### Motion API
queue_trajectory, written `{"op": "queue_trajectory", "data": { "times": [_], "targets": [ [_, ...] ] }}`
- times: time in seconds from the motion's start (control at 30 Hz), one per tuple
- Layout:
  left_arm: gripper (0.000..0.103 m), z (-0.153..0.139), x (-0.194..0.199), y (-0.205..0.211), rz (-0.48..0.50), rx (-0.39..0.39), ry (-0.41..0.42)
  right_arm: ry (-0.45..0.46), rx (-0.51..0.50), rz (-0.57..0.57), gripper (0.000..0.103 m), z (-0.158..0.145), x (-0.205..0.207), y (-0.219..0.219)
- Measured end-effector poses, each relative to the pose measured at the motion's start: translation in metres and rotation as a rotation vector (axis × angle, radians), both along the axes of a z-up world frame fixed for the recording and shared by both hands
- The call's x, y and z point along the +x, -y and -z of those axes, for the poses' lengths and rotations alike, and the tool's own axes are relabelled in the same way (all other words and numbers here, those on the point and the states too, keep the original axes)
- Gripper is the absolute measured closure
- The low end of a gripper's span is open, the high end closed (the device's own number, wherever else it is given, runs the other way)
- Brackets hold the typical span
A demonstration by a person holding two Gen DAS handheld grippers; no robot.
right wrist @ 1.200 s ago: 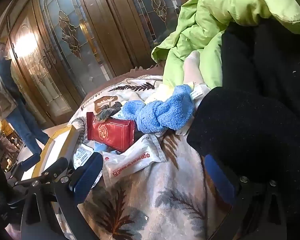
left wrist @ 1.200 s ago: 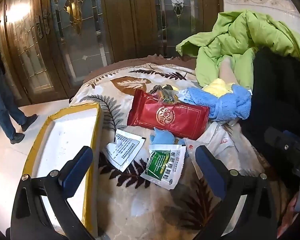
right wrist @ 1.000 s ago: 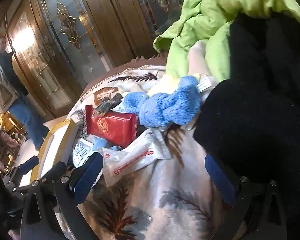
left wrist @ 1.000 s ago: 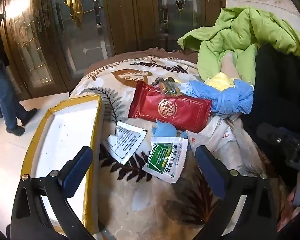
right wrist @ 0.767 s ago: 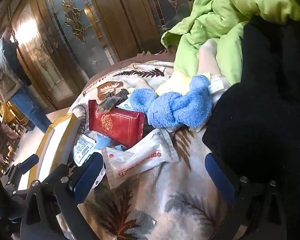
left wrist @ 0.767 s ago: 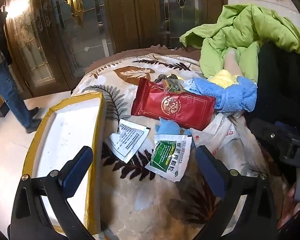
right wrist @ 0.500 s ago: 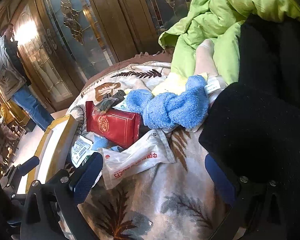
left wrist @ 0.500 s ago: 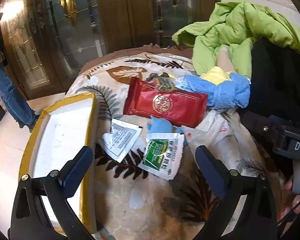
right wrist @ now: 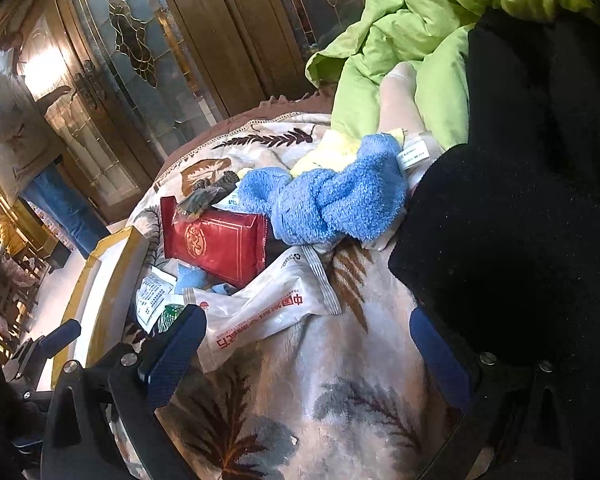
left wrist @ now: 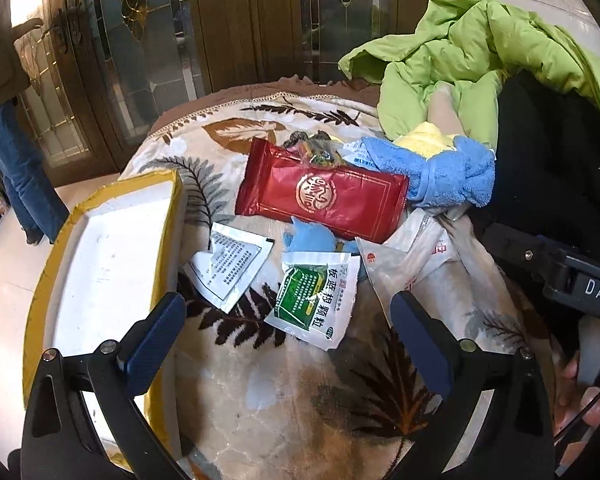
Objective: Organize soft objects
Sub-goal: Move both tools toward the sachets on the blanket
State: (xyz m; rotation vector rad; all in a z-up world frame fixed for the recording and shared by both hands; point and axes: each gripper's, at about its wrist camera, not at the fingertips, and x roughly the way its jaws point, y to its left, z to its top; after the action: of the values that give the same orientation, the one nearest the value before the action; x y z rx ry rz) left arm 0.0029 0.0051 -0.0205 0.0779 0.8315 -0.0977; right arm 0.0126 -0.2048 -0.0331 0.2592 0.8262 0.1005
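A leaf-patterned blanket (left wrist: 260, 400) carries a pile of soft packs. A red foil pack (left wrist: 320, 200) lies in the middle, with a green-and-white sachet (left wrist: 316, 292) and a white printed sachet (left wrist: 228, 264) in front of it. A blue towel (left wrist: 440, 176) (right wrist: 332, 200) lies on a yellow cloth (left wrist: 428, 140), and a white plastic bag (right wrist: 260, 308) lies near my right gripper. My left gripper (left wrist: 288, 344) hovers open just short of the green sachet. My right gripper (right wrist: 308, 352) is open over the blanket, with its left finger beside the white bag. Neither holds anything.
A white tray with a yellow rim (left wrist: 100, 272) sits left of the pile. A green quilt (left wrist: 480, 60) and a black garment (right wrist: 520, 200) crowd the right side. A person (left wrist: 8, 120) stands at the wooden glass doors (left wrist: 148, 40). A hand (left wrist: 580, 384) holds the right tool.
Both views wobble slightly, with the pile shifting a little left and right. Both grippers stay open and the packs have not moved. The person by the doors has stepped along.
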Motion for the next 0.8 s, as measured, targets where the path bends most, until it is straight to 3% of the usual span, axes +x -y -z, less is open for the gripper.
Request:
{"op": "queue_trajectory", "data": {
  "times": [0.6, 0.8],
  "targets": [
    [0.0, 0.015, 0.004, -0.004, 0.011, 0.0, -0.04, -0.049, -0.003, -0.014, 0.0, 0.01, 0.003, -0.005],
    [0.0, 0.018, 0.005, -0.017, 0.048, -0.102, -0.07, -0.081, 0.016, -0.017, 0.0, 0.017, 0.011, -0.006]
  ]
}}
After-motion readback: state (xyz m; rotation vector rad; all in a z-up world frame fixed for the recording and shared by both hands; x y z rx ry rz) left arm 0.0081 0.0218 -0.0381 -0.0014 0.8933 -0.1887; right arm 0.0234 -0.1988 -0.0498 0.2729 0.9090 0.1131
